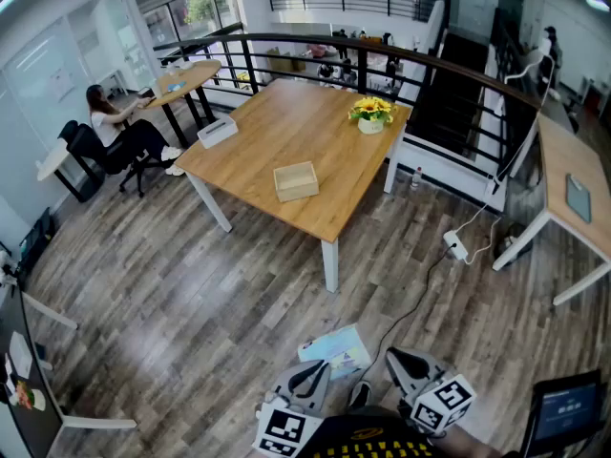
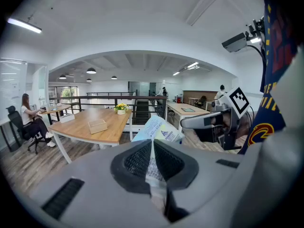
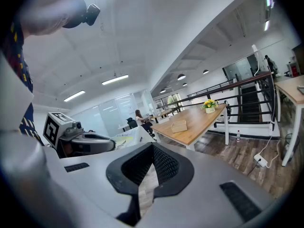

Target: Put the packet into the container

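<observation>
Well ahead of both tools, across wood-plank floor point(image 1: 239, 284), a small open wooden box container point(image 1: 296, 180) sits on the light wooden tabletop point(image 1: 286, 127), potted yellow flowers point(image 1: 371, 113) beyond. The left tool point(image 1: 320, 368) pinches a flat white-and-blue printed packet point(image 1: 336, 349), long axis pointing forward past its tips; only the left gripper view shows its lettering. The right tool point(image 1: 396, 359) is closed, empty.
</observation>
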`<state>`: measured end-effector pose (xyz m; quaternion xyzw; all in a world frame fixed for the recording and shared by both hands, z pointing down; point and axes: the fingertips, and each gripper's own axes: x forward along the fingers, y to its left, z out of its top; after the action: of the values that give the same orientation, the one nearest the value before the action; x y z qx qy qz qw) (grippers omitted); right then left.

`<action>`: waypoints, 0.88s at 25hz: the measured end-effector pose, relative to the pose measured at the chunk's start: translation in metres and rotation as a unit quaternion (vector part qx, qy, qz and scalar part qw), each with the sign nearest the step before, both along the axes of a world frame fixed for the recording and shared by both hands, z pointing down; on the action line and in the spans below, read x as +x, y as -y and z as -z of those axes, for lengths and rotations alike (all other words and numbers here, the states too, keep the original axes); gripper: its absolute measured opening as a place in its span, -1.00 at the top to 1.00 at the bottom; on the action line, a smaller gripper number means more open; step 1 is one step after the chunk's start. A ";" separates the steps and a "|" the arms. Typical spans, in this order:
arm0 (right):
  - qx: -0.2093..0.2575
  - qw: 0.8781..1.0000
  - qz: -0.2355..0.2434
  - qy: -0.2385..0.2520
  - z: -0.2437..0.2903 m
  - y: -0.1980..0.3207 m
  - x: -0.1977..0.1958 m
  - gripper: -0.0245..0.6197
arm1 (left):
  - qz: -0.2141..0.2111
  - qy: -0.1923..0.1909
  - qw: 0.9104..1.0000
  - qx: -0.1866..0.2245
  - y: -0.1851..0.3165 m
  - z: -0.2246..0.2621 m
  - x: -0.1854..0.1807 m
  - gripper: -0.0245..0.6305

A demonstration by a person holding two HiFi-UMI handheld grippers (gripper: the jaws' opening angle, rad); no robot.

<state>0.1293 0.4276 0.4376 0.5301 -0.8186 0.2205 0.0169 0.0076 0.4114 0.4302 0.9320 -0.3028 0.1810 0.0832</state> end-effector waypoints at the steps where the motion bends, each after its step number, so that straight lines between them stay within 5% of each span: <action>1: -0.002 1.000 -0.003 -0.003 0.000 -0.010 -0.010 0.89 | -0.003 0.003 1.000 -0.001 -0.010 -0.001 -0.013 0.89; 10: -0.031 0.999 -0.018 -0.026 -0.005 -0.091 -0.091 0.89 | -0.016 -0.007 1.000 0.007 -0.078 -0.006 -0.096 0.89; 18: -0.035 0.998 -0.021 0.055 -0.003 -0.130 -0.108 0.89 | -0.033 0.054 0.998 0.029 -0.131 -0.016 -0.100 0.89; 22: -0.035 0.997 0.026 0.064 -0.005 -0.130 -0.106 0.77 | -0.026 0.067 0.997 0.018 -0.145 -0.024 -0.078 0.89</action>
<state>0.0229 0.5574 0.4424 0.4922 -0.8236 0.2817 -0.0116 -0.0703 0.5560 0.4541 0.9268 -0.2864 0.2394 0.0410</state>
